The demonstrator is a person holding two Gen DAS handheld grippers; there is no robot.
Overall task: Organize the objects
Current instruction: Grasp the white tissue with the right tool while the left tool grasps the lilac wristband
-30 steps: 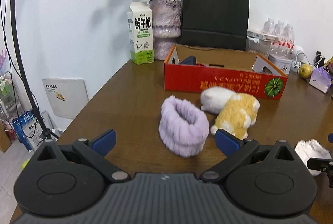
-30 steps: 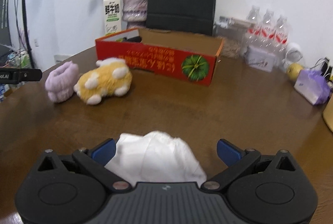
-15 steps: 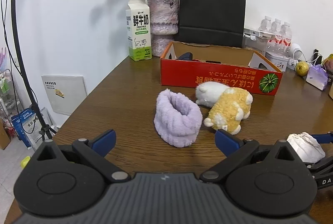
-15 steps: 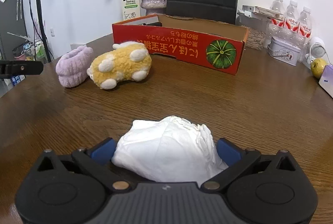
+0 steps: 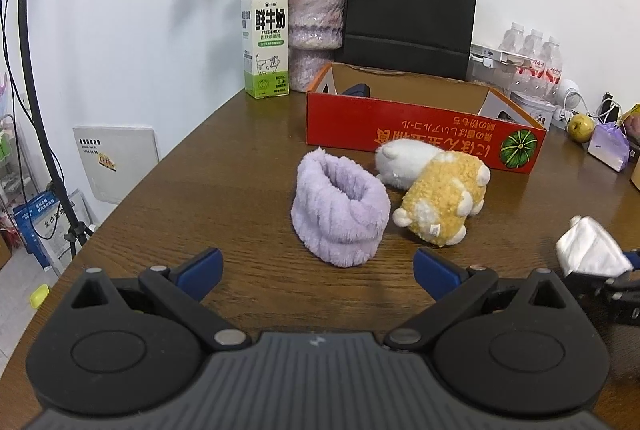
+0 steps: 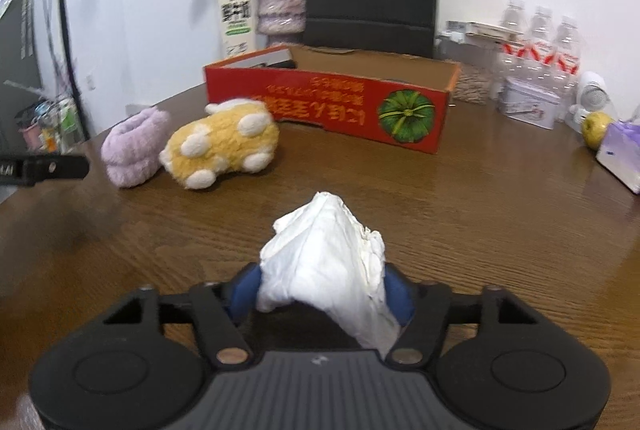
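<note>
My right gripper (image 6: 322, 292) is shut on a crumpled white cloth (image 6: 328, 254) and holds it just above the wooden table (image 6: 480, 214). The cloth also shows at the right edge of the left wrist view (image 5: 588, 248). My left gripper (image 5: 318, 268) is open and empty, just short of a fluffy purple band (image 5: 340, 208). A yellow and white plush toy (image 5: 440, 200) lies to the right of the band. Behind them stands an open red cardboard box (image 5: 420, 126). The band (image 6: 134, 146), the plush (image 6: 220, 148) and the box (image 6: 328, 98) also show in the right wrist view.
A milk carton (image 5: 266, 38), a flower vase (image 5: 314, 30) and a black paper bag (image 5: 410, 14) stand by the back wall. Water bottles (image 6: 540, 46), a tin (image 6: 528, 106), an apple (image 6: 596, 128) and a purple pack (image 6: 620, 154) are at the right.
My right gripper has closed on the white cloth and lifted it off the table. My left gripper has stayed open and drawn back slightly from the purple band.
</note>
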